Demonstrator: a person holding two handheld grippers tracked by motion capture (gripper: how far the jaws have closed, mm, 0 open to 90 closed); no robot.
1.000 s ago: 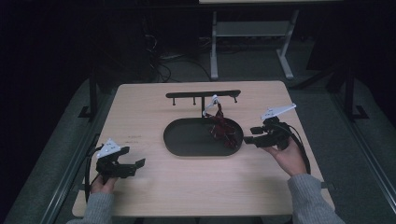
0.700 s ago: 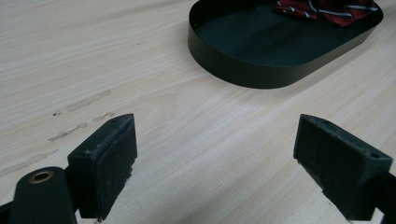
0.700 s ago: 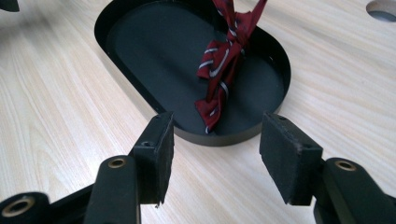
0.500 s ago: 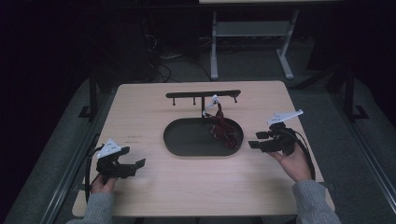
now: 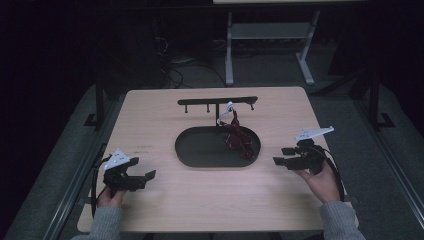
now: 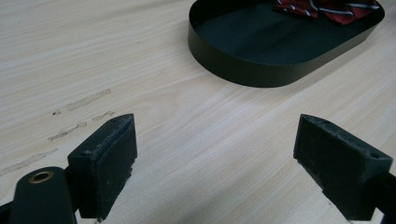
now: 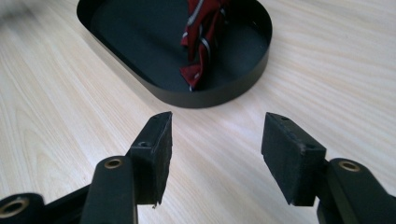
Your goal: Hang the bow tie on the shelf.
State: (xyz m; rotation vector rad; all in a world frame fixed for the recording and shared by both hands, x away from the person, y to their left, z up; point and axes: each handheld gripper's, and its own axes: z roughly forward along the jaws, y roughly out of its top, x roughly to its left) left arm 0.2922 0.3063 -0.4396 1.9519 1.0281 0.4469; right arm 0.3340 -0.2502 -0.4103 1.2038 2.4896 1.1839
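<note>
A black oval tray (image 5: pixel 200 150) sits mid-table, and a dark red striped tie (image 5: pixel 237 137) hangs from a black hook rack (image 5: pixel 217 102) down into the tray's right end. My left gripper (image 5: pixel 148 176) rests low at the table's front left, open, with nothing between its pads (image 6: pixel 112 154); the tray (image 6: pixel 261 70) lies ahead of it. My right gripper (image 5: pixel 281 156) is held right of the tray, open and empty. Its view looks at the tray (image 7: pixel 219 91) and the tie (image 7: pixel 201 42) beyond its pads (image 7: pixel 289 154).
The table (image 5: pixel 150 120) is pale wood with faint scuff marks (image 6: pixel 79 100) near the left gripper. Bare wood surrounds the tray on all sides. Dark floor and a metal stand (image 5: pixel 265 35) lie beyond the far edge.
My right gripper has drawn back from the tray's right end toward the table's right front, away from the tie. The left gripper has stayed put.
</note>
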